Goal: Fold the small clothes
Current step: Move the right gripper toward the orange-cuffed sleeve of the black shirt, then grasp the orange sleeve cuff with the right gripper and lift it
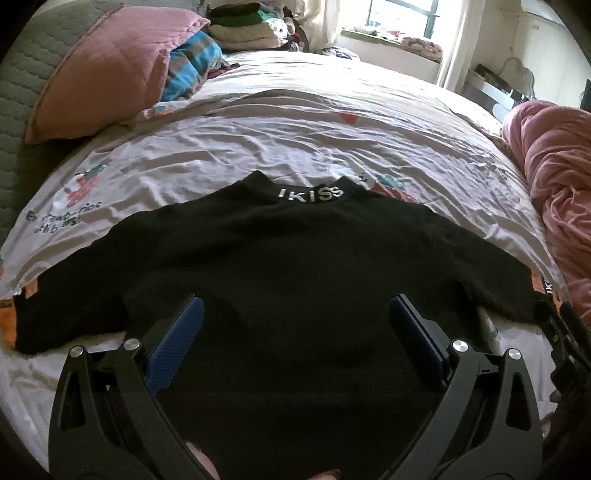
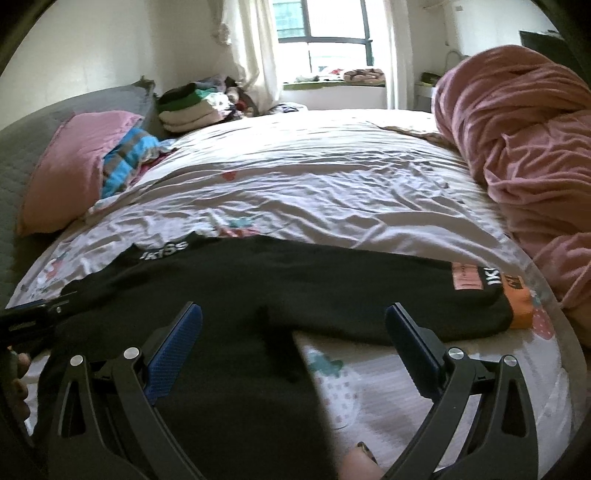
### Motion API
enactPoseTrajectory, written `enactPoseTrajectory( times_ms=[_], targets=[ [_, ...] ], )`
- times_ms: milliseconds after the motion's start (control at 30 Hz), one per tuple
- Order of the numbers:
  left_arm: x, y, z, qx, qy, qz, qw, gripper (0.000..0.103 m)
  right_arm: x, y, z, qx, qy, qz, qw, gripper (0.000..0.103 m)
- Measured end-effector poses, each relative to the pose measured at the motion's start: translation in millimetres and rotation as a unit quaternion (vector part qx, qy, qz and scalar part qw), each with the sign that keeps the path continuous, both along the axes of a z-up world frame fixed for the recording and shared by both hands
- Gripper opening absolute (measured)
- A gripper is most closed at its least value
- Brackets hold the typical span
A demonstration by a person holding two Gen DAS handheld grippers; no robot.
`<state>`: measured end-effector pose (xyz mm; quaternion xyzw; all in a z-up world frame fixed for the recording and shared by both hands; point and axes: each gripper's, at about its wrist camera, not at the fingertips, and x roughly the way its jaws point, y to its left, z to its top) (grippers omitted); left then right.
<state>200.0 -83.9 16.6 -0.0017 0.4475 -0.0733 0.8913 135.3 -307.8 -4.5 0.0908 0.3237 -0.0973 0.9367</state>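
Lying flat across the lower half of both frames is a black shirt (image 1: 295, 266), spread on a pale printed bedsheet (image 1: 295, 140) with its collar toward the top of the frame and white letters showing along that collar. In the left wrist view its two short sleeves reach out to the lower left and the right edge, each ending in an orange cuff. The left claw (image 1: 295, 310) sits low over the middle of the shirt, its jaws spread wide with blue pads (image 1: 177, 347) facing each other and nothing between them but the cloth below; whether the tips touch the cloth cannot be told.

The right claw (image 2: 293, 317) is likewise spread wide and holds nothing. In its view it hangs over the shirt's side edge, the left finger above black cloth and the right finger above bare sheet, with a sleeve stretching toward the right of the frame, where an orange cuff (image 2: 521, 306) lies.

At the upper left of both frames a pink pillow (image 1: 110, 70) leans against a grey headboard, with a blue striped cloth (image 1: 192, 62) beside it and a stack of folded clothes (image 1: 243, 26) behind. A crumpled pink blanket (image 2: 524, 155) fills the right side.
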Motion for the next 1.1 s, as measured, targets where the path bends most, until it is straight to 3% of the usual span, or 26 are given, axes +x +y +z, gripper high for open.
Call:
enactPoseTrajectory(
  times_ms=[633, 933, 1100],
  targets=[
    [35, -20, -47, 0.002, 0.036, -0.009, 0.9993, 0.094, -4, -98, -38, 0.028, 0.050, -0.115, 0.992, 0.099],
    [38, -13, -64, 0.032, 0.034, -0.017, 0.9988, 0.094, -20, -146, -67, 0.053, 0.099, -0.180, 0.977, 0.099],
    [45, -3, -74, 0.023, 0.049, -0.012, 0.9985, 0.094, -27, -175, -81, 0.088, 0.111, -0.210, 0.967, 0.099]
  ],
)
